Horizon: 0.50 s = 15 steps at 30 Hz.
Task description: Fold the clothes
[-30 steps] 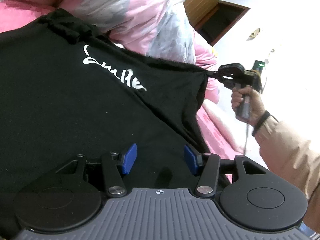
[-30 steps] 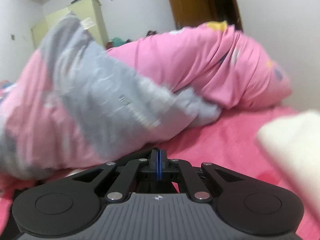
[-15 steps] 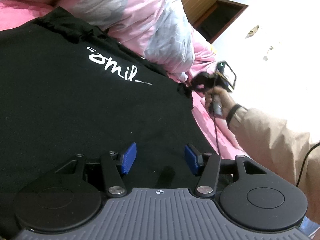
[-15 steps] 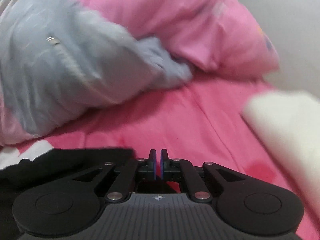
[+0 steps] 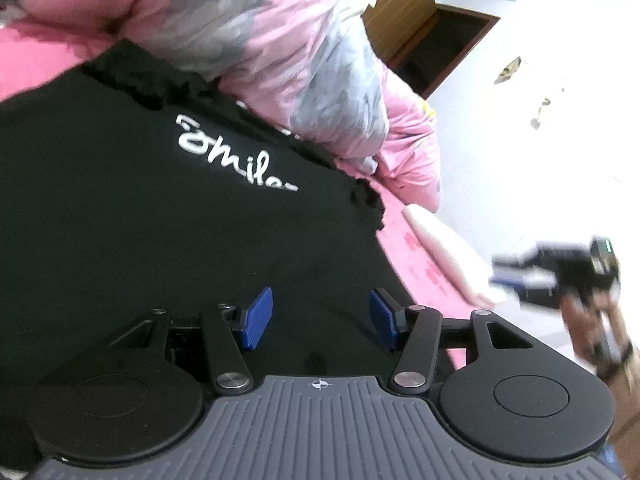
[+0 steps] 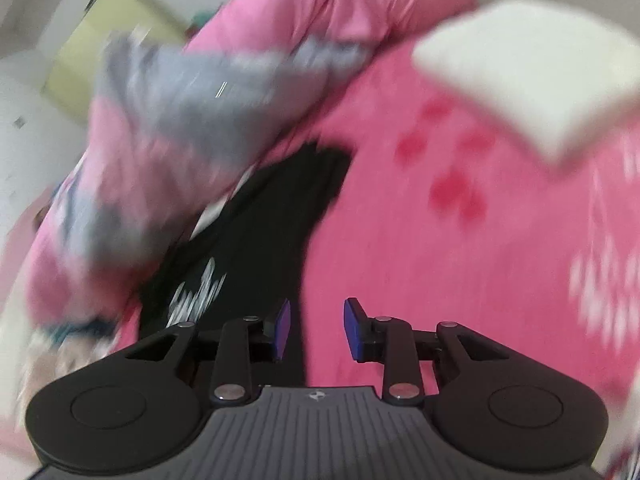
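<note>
Lying spread across the pink bed sheet [image 6: 420, 260], the black T-shirt [image 5: 140, 220] shows its white lettering [image 5: 236, 160] face up, with its far edge tucked against the heaped pink-and-grey quilt [image 5: 280, 52]; flat and print-up like this, it looks laid out ready for a fold rather than part-way through one. The left gripper [image 5: 316, 316] hovers low over the near part of the shirt with its blue pads apart and nothing between them, probably placed there to take hold of the near hem. The right gripper [image 6: 316, 330], blurred in both views, has just been opening its jaws; they stand apart with no cloth between them, over the shirt's right edge where black meets pink. A cream pillow [image 6: 532, 72] rests on the sheet well clear of the shirt. Judging by this, the corner by the quilt is released and a new hold is being sought.
</note>
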### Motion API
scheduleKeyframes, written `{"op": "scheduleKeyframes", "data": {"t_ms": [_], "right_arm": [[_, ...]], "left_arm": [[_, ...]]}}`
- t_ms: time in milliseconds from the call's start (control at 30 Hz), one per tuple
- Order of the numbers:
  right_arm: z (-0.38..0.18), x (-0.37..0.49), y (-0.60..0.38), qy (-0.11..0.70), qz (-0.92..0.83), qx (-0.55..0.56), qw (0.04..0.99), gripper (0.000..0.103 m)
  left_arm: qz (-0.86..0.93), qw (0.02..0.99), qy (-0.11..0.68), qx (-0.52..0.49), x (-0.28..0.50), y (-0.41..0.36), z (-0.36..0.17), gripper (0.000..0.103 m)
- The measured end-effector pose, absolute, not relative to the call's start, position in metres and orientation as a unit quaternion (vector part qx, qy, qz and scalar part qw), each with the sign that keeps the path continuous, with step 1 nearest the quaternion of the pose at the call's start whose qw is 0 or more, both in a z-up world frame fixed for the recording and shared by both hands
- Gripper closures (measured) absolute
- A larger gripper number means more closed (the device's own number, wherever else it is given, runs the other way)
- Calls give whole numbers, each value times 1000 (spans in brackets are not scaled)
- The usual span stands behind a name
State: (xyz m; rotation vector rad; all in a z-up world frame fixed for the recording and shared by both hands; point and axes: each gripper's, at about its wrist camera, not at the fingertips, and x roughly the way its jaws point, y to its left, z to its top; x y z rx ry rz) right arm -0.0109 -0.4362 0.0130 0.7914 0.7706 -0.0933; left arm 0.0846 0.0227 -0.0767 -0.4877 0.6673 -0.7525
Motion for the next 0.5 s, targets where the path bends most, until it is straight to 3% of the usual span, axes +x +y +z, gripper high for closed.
{"op": "scheduleKeyframes", "data": {"t_ms": [233,500], "right_arm": [[-34,-54,-373,403,26,390,828,71],[-80,-86,-354,379,26,412,828,72]], "left_arm": [[-310,875,302,-218,50,66,-39,49],[-146,920,304,-198,4,154,-35,49]]}}
